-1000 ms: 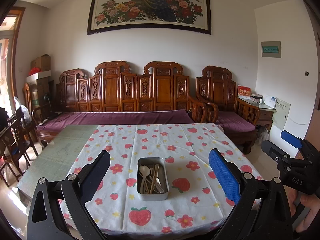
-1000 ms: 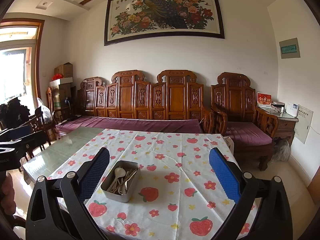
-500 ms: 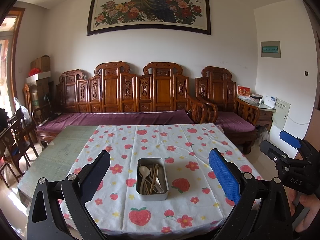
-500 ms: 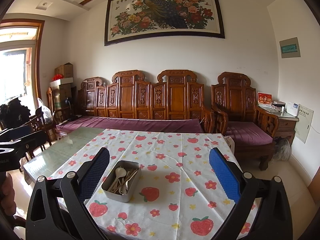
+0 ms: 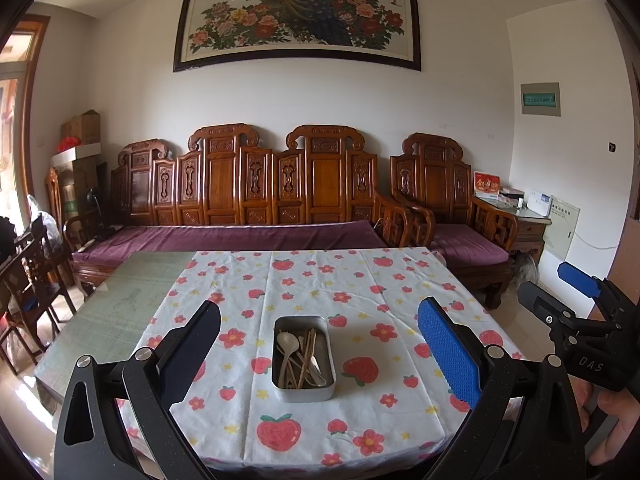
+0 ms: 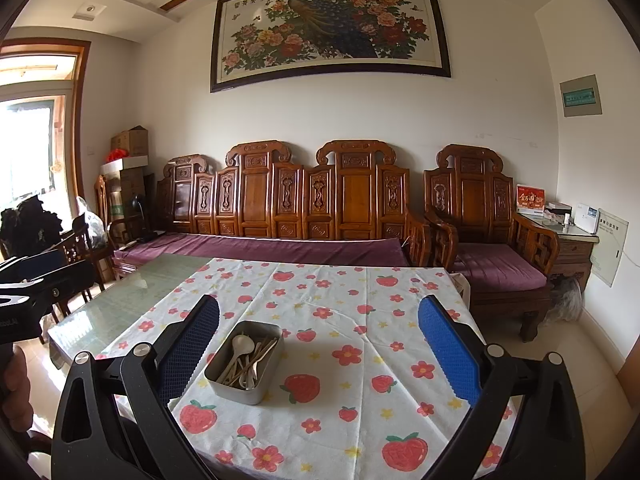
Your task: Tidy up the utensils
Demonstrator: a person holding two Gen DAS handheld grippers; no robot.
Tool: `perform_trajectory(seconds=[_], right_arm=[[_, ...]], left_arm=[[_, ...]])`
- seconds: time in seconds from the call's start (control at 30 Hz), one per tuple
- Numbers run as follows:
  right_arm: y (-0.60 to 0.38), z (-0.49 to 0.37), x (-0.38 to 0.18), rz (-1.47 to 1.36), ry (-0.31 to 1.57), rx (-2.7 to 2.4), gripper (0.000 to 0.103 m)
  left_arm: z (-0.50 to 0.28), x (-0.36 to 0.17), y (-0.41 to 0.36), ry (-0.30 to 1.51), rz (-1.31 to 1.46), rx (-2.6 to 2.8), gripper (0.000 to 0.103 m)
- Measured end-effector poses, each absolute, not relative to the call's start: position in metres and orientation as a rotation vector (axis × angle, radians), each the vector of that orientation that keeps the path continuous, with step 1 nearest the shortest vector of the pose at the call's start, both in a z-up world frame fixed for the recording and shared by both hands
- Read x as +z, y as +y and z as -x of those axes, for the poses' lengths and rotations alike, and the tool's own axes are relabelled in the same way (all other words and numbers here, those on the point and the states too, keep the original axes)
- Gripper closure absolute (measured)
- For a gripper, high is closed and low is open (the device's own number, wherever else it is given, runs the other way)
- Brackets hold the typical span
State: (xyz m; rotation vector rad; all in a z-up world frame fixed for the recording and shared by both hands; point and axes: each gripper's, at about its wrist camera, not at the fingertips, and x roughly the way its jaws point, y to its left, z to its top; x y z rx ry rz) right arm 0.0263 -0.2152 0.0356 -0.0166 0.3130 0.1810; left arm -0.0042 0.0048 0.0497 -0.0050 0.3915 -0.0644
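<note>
A grey metal tin (image 5: 303, 360) sits on the strawberry-print tablecloth (image 5: 360, 280) and holds a pale spoon (image 5: 289, 344) and several wooden utensils. It also shows in the right wrist view (image 6: 244, 362). My left gripper (image 5: 319, 330) is open and empty, held above the near table edge with the tin between its fingers in the view. My right gripper (image 6: 319, 330) is open and empty, with the tin near its left finger. The right gripper also shows at the right edge of the left wrist view (image 5: 576, 300).
The cloth covers the right part of a glass-topped table (image 5: 120, 304). A carved wooden sofa (image 5: 256, 200) with purple cushions stands behind it, an armchair (image 5: 448, 208) to the right, dark chairs (image 5: 28, 276) to the left.
</note>
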Motion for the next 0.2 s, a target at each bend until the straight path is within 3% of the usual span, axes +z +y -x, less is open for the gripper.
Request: perform_trajectory(seconds=[0.2], right_arm=[[-0.2157, -0.0262, 0.0357, 0.016, 0.312, 0.182, 0.003]], left_arm=[[0.0035, 0.0503, 0.0003, 0.392, 0.01, -0.064, 0.008]])
